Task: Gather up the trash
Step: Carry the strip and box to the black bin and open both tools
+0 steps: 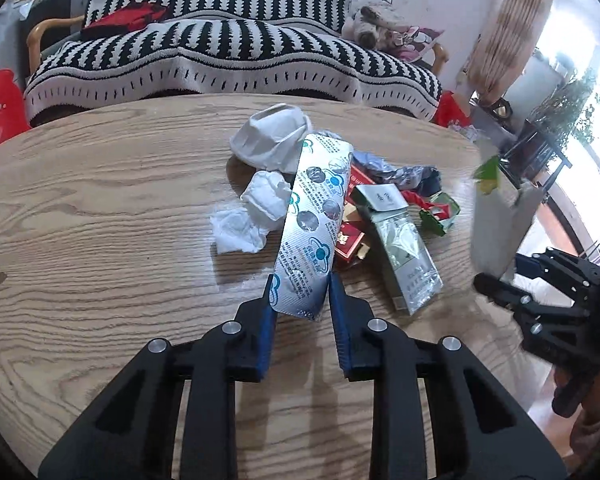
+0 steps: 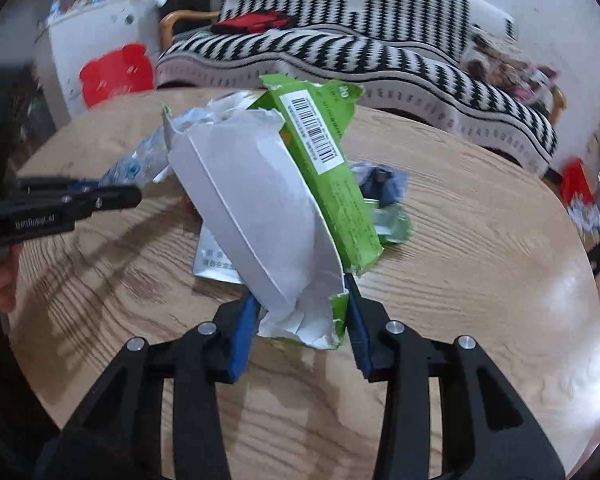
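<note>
**Two pieces lifted, pile mostly still down**

Left tool (image 1: 300, 292) pinches a foil blister strip (image 1: 314, 216) by its near end; the strip angles up over the pile. Right tool (image 2: 302, 304) clamps a torn green carton (image 2: 284, 200), raised off the worktop (image 1: 100, 220).

Left mid-worktop, toward the far edge: tissues (image 1: 260, 184), a red pack (image 1: 346, 244), a silver-green pack (image 1: 404, 248), wrappers (image 1: 440, 208).

No bin or bag visible in either view, so likely nothing is binned yet. The carton is ripped open and looks empty.
</note>
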`<state>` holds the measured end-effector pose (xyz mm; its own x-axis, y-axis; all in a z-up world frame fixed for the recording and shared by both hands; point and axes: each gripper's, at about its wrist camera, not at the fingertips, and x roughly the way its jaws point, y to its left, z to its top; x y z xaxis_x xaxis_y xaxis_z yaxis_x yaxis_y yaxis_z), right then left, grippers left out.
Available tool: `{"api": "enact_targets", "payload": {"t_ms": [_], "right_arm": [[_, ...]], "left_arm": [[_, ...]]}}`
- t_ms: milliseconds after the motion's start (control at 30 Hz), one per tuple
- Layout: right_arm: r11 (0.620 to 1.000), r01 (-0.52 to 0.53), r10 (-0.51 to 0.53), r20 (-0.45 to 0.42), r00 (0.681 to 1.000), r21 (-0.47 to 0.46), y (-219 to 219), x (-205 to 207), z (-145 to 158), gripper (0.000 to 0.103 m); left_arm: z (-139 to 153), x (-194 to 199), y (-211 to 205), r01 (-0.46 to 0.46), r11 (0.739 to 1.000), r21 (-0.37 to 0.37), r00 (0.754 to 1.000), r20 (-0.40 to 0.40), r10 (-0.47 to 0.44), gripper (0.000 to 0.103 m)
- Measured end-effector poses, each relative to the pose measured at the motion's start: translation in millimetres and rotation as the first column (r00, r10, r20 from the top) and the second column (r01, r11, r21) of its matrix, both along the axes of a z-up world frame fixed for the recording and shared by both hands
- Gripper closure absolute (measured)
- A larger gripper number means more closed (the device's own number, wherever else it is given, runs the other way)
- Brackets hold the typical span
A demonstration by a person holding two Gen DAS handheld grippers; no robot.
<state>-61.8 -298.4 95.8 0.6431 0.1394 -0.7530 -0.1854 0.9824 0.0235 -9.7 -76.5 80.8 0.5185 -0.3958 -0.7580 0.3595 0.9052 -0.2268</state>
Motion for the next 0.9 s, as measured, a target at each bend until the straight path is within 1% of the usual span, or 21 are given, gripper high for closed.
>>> {"api": "enact_targets", "payload": {"t_ms": [133,300,367,467,500,567,633,700,800,900], "right_arm": [[0.997,0.078,-0.077,-0.02,0.997,0.028,-26.4,-24.7,8.5,0.062],[0.985,0.163,-0.161,-0.044,0.986,0.058,-55.9,-56.3,12.4,0.062],[0.978,0.196,-0.194,-0.048,0.98,0.066,-65.1,-74.0,16.8,0.062],[0.965,0.245,-0.242,-0.041,0.969,0.093,-81.8,-107.1,25.0,0.062],[0.961,0.258,-0.256,-0.036,0.966,0.1,-86.8,-118.4,28.6,0.062],[0.952,0.285,-0.283,-0.034,0.959,0.116,-98.1,-142.0,34.7,0.062],[0.943,0.311,-0.309,-0.037,0.95,0.119,-110.5,-165.9,38.5,0.062],[0.936,0.333,-0.33,-0.039,0.943,0.119,-121.5,-183.2,41.0,0.062],[0.921,0.368,-0.365,-0.046,0.93,0.128,-139.3,-213.5,43.1,0.062],[0.914,0.385,-0.38,-0.058,0.923,0.131,-150.5,-240.1,41.0,0.062]], "left_arm": [[4.0,-10.3,-2.3,0.018,1.0,0.009,1.0,-0.005,-0.018,0.078],[2.0,-21.0,-1.7,0.021,1.0,0.024,0.999,-0.041,-0.02,0.078],[4.0,-26.2,0.6,0.024,1.0,0.018,0.999,-0.036,-0.024,0.078],[10.9,-44.6,-0.3,0.036,0.999,0.009,0.999,-0.014,-0.036,0.078],[13.7,-52.7,-2.3,0.05,0.999,0.008,0.999,-0.009,-0.049,0.078],[20.2,-67.5,-11.8,0.091,0.995,0.03,0.996,0.01,-0.092,0.078],[29.9,-85.2,-24.7,0.133,0.989,0.058,0.99,0.044,-0.135,0.078],[37.9,-103.7,-36.7,0.169,0.984,0.064,0.983,0.064,-0.173,0.078],[45.8,-129.3,-54.9,0.221,0.974,0.052,0.972,0.066,-0.224,0.078],[51.0,-155.2,-77.3,0.274,0.96,0.061,0.958,0.067,-0.278,0.078]]}}
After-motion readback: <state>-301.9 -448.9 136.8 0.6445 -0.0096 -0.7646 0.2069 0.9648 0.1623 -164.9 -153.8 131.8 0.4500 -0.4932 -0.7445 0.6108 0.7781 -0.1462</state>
